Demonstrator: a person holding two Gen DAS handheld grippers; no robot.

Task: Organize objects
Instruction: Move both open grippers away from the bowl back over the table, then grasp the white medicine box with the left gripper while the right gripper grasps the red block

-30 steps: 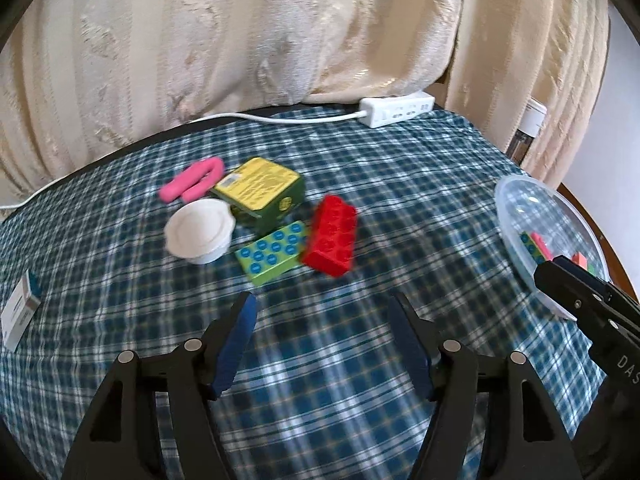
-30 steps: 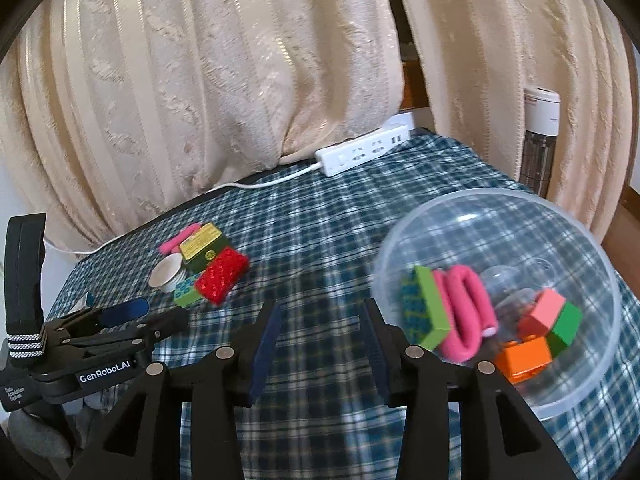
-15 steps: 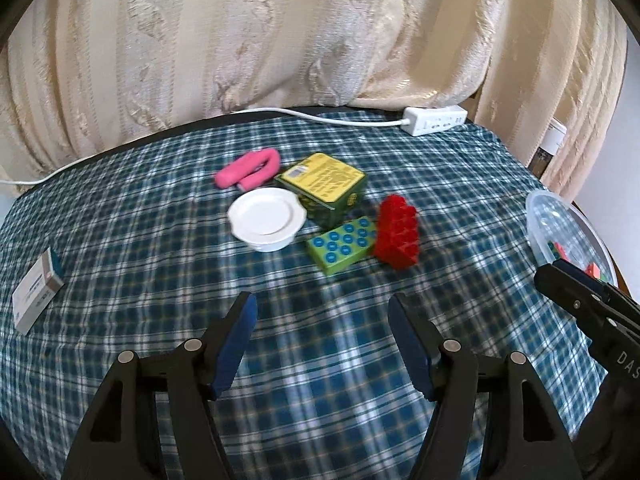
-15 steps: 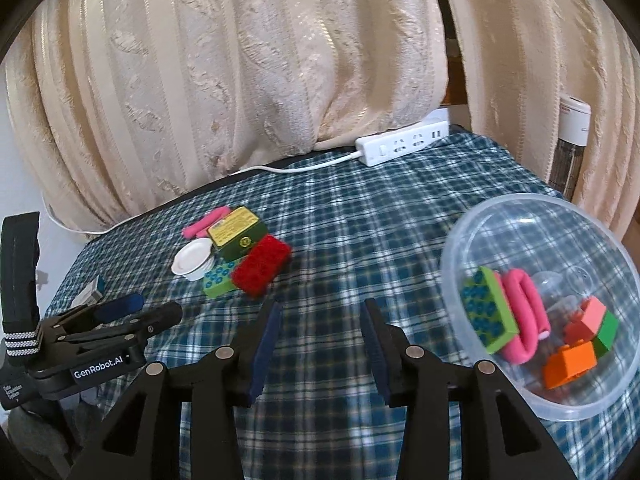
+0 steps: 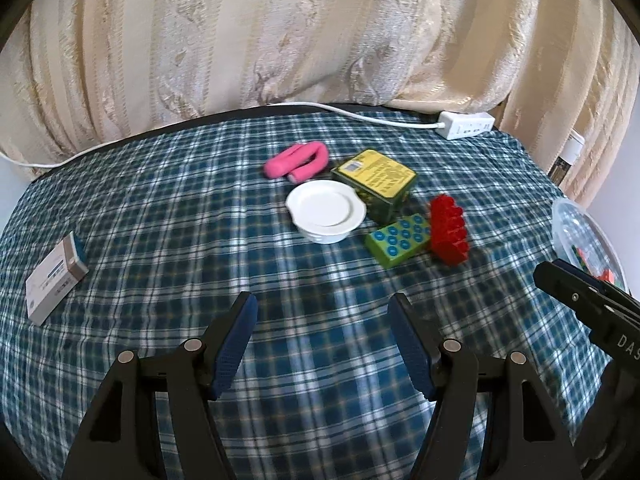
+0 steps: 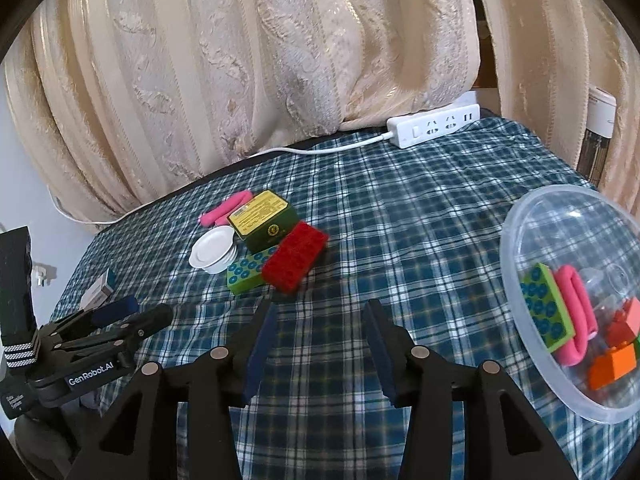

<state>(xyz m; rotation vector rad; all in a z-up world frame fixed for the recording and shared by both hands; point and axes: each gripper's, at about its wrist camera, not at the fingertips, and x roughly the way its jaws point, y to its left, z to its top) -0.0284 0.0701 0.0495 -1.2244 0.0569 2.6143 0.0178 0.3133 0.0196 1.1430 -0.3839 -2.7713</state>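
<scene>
We have swung both grippers leftward, the clear bowl (image 6: 516,280) sliding right. Left gripper (image 5: 322,344) open, empty; right gripper (image 6: 318,344) opening, empty. Ahead, the red brick (image 6: 296,256) touches its neighbours; grabbing carelessly could knock them.

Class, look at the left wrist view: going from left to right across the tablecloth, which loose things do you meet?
Small white box → pink foam curler → white dish → green studded block → red studded block → clear plastic bowl.

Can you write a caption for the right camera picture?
Empty right gripper opening near red block, clear bowl of toys beside it.
</scene>
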